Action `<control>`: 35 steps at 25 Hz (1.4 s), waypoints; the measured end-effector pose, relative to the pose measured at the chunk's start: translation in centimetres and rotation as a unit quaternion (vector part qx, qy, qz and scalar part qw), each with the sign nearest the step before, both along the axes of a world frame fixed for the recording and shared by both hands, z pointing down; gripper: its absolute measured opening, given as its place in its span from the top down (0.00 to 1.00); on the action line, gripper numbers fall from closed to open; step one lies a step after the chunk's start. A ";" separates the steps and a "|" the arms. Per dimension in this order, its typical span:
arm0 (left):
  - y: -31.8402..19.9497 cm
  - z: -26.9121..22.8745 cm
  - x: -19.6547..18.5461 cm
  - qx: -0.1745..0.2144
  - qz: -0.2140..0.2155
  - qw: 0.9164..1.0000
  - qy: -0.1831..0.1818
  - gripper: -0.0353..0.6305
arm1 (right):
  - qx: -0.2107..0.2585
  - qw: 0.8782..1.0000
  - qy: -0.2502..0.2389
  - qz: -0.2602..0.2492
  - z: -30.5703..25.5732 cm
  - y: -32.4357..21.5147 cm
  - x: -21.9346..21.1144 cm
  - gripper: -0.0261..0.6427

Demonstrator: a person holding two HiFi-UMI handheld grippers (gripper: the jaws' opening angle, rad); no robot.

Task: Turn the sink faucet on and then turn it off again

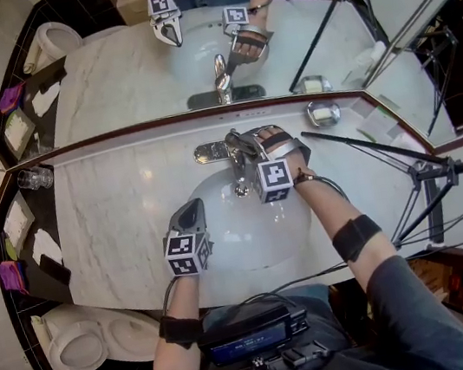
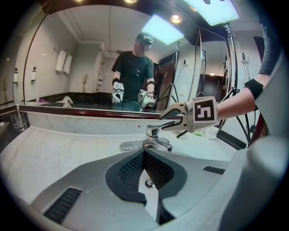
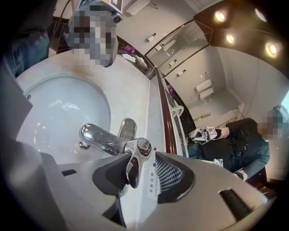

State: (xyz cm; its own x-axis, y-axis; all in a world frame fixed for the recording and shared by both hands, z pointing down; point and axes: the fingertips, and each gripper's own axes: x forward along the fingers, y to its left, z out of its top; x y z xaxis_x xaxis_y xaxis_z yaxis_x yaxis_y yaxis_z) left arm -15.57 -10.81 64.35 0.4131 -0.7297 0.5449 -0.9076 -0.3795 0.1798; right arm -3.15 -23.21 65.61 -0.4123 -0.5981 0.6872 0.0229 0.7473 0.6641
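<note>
Jaws of the right gripper point(image 3: 142, 175) stand apart, with the chrome lever point(image 3: 132, 170) of the faucet point(image 3: 97, 137) between the 2 pads. On the left side of the right gripper view the pad is right at the lever. On the other side a strip of countertop with a small label shows between the lever and the mesh pad, so we do not see a clamp on it.

From the head view we find this right gripper point(image 1: 244, 145) just above the middle of the frame, reaching onto the faucet point(image 1: 236, 170) at the back rim of the sink point(image 1: 241, 244). No water stream shows from the spout.

We see the left gripper point(image 2: 144, 155) with its jaws together and nothing between them. In the head view it point(image 1: 190, 213) hangs over the left part of the white basin, apart from the faucet, and it points toward the mirror point(image 1: 134, 73).

Its own view looks across the basin to the faucet point(image 2: 156, 139), with the right gripper point(image 2: 174, 118) at the lever point(image 2: 166, 125) right of the middle.

White marble counter point(image 1: 114, 217) surrounds the sink. 1 glass point(image 1: 34, 177) stands at its left end and a small metal dish point(image 1: 323, 112) at its upper right.
</note>
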 end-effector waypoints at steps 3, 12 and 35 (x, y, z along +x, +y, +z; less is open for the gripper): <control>-0.2 0.0 0.2 0.001 0.001 1.000 0.001 0.95 | -0.014 1.000 0.001 0.007 0.1 -0.2 0.0 0.70; 0.1 0.1 0.0 0.000 -0.002 1.000 0.000 0.95 | -0.033 0.999 0.000 0.009 -0.1 -1.1 -0.3 0.70; -0.2 -1.4 -0.1 0.013 0.000 1.000 -0.006 0.95 | -0.059 0.998 0.032 0.021 0.2 -1.4 0.4 0.67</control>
